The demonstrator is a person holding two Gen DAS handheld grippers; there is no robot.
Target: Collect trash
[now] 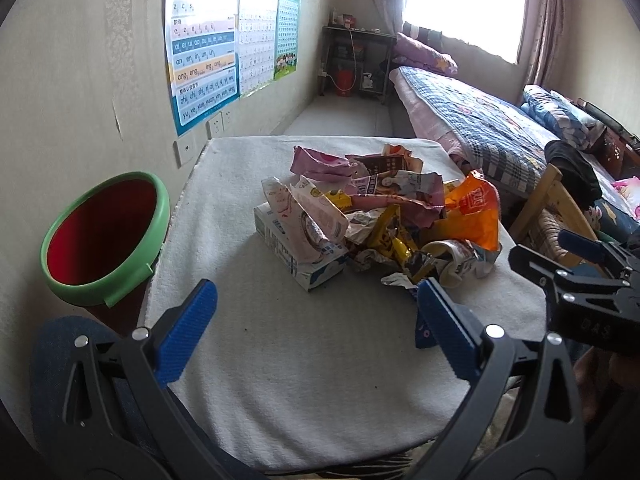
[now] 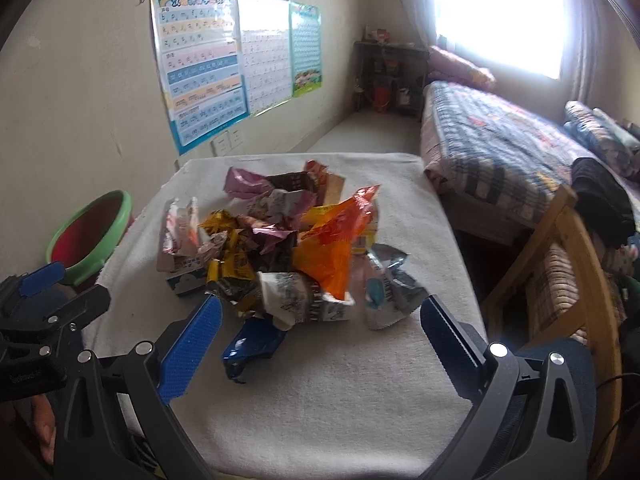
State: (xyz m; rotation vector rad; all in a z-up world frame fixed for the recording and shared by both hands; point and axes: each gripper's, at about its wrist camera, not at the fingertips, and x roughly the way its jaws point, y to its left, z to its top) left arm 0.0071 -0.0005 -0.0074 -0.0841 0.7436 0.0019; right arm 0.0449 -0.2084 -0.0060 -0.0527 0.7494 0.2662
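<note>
A pile of crumpled snack wrappers [image 1: 384,216] lies on a white cloth-covered table [image 1: 300,340], with a white carton [image 1: 296,248] at its left and an orange bag [image 1: 472,216] at its right. The pile also shows in the right wrist view [image 2: 288,240], with a blue wrapper [image 2: 252,346] and a silver packet [image 2: 388,292] nearest. A red bin with a green rim [image 1: 104,236] stands left of the table. My left gripper [image 1: 316,324] is open and empty, short of the pile. My right gripper [image 2: 320,340] is open and empty, just before the blue wrapper.
A wall with posters [image 1: 204,52] runs along the left. A bed with a plaid quilt [image 1: 480,128] and a wooden chair [image 2: 560,280] stand to the right of the table. A shelf [image 1: 356,60] stands at the far end under the window.
</note>
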